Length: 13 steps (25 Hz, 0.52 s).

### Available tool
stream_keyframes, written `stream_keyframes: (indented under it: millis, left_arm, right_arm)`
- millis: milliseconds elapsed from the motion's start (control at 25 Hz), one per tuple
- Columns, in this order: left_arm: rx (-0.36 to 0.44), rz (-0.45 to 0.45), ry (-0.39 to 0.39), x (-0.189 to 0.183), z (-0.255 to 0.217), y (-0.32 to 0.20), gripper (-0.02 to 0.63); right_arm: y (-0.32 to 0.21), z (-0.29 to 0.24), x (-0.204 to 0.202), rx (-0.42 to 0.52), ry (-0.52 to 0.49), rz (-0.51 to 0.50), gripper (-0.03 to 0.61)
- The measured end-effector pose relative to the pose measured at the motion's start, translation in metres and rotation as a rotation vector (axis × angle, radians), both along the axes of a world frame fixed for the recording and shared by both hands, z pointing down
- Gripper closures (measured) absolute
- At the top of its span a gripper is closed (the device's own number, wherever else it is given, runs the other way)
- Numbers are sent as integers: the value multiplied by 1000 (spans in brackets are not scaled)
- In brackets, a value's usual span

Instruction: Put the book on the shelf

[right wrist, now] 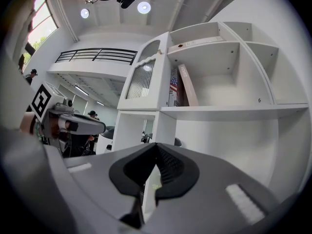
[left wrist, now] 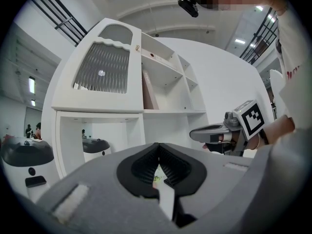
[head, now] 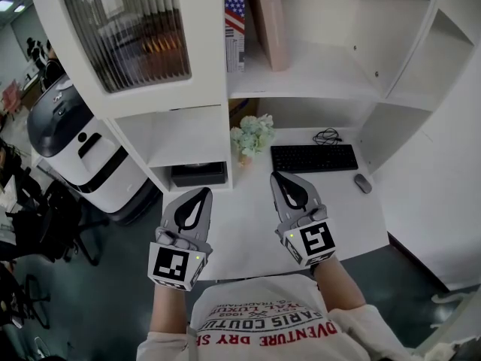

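Left gripper [head: 201, 194] and right gripper [head: 278, 177] side by side, level, jaws together and empty, forearms outstretched.

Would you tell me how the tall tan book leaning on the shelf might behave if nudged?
The tan book looks stiff, probably hardbound. It leans on the flag-covered book with open shelf beside it, so a nudge might slide its foot and drop it flat.

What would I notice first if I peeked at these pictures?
Probably the two grey grippers with black-and-white marker cubes, the left gripper and right gripper, held side by side above the white desk, jaws shut and empty. Then the big white shelf ahead, where a tan book stands beside a flag-spined book. A black keyboard and pale flowers sit on the desk below.
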<state>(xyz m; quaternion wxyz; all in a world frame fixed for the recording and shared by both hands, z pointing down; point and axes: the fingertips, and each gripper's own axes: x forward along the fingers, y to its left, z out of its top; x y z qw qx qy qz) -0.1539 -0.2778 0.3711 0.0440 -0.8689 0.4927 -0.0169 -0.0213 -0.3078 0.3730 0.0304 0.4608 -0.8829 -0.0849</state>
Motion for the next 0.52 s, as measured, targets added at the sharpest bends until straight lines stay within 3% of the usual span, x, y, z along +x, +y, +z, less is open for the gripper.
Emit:
stream_keyframes:
  millis: [520]
  left_arm:
    - [-22,-1,4,7,0,-18,609]
  right_arm:
    - [-19,9,12,-40,-14,12,578]
